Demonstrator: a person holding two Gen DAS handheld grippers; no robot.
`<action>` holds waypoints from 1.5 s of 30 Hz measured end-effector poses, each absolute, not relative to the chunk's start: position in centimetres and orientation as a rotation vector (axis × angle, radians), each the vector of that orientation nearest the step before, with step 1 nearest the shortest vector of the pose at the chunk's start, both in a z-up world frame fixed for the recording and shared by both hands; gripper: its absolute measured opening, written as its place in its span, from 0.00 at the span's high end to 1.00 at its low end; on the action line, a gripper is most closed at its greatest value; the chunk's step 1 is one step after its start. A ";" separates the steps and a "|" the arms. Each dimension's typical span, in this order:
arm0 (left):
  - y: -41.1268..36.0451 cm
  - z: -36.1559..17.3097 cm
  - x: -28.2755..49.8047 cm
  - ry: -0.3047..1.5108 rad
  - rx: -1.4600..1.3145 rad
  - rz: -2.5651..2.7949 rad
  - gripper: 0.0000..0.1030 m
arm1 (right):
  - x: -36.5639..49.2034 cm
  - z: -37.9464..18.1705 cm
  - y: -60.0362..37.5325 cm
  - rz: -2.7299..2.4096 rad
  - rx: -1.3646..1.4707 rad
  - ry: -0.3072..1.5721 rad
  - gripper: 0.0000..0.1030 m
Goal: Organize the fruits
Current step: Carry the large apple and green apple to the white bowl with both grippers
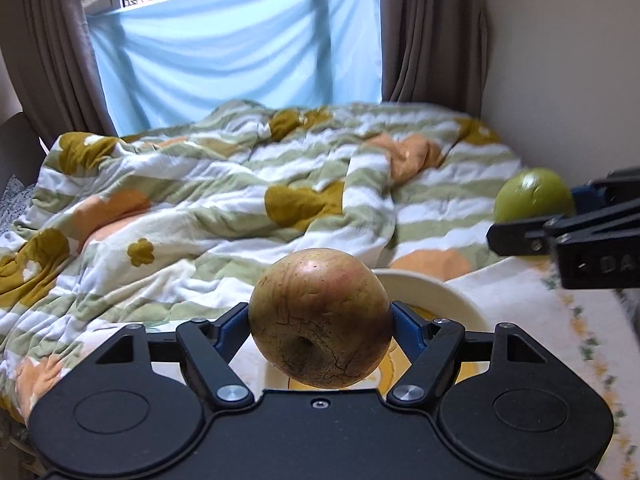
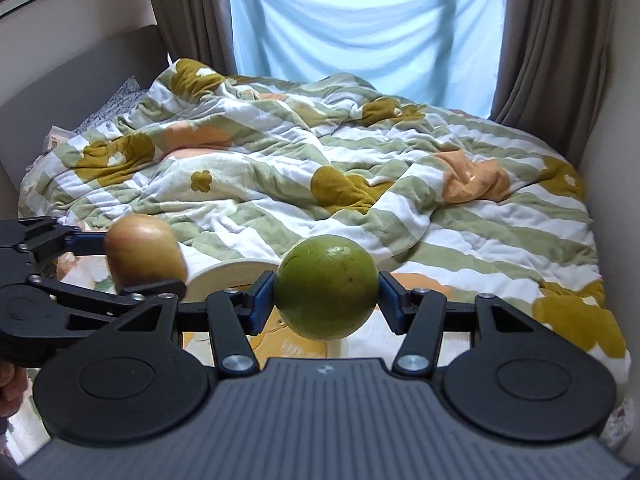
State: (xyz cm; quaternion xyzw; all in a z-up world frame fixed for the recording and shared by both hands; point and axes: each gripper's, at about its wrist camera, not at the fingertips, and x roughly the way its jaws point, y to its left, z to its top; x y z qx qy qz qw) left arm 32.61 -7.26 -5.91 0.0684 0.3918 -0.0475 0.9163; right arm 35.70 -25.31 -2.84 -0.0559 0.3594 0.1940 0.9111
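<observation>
My left gripper [image 1: 320, 316] is shut on a brownish-red apple [image 1: 320, 316] and holds it above a cream bowl [image 1: 452, 296]. My right gripper [image 2: 326, 288] is shut on a green round fruit [image 2: 326, 288] held above the bed. The green fruit [image 1: 534, 196] also shows at the right edge of the left wrist view, in the right gripper's fingers [image 1: 516, 236]. The apple [image 2: 144, 252] shows at the left of the right wrist view, beside the bowl's rim [image 2: 232, 272]. The bowl's inside is mostly hidden by the fruits.
A rumpled quilt [image 1: 224, 200] with green stripes and flower patches covers the bed. A patterned cloth [image 1: 552, 320] lies under the bowl. Brown curtains [image 2: 560, 40] and a blue sheet [image 2: 360, 20] hang at the window behind. A wall [image 1: 560, 60] is at the right.
</observation>
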 end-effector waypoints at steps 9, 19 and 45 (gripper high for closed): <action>-8.7 -10.5 35.9 0.878 0.177 -0.093 0.24 | 39.0 -6.0 -25.7 0.423 -0.126 0.808 0.32; -9.7 -10.3 36.0 0.841 0.220 -0.086 0.00 | 39.7 -6.6 -26.3 0.420 -0.118 0.815 0.32; -4.1 -6.2 27.6 0.826 0.158 0.042 0.00 | 37.7 -11.1 -22.6 0.603 -0.266 0.775 0.32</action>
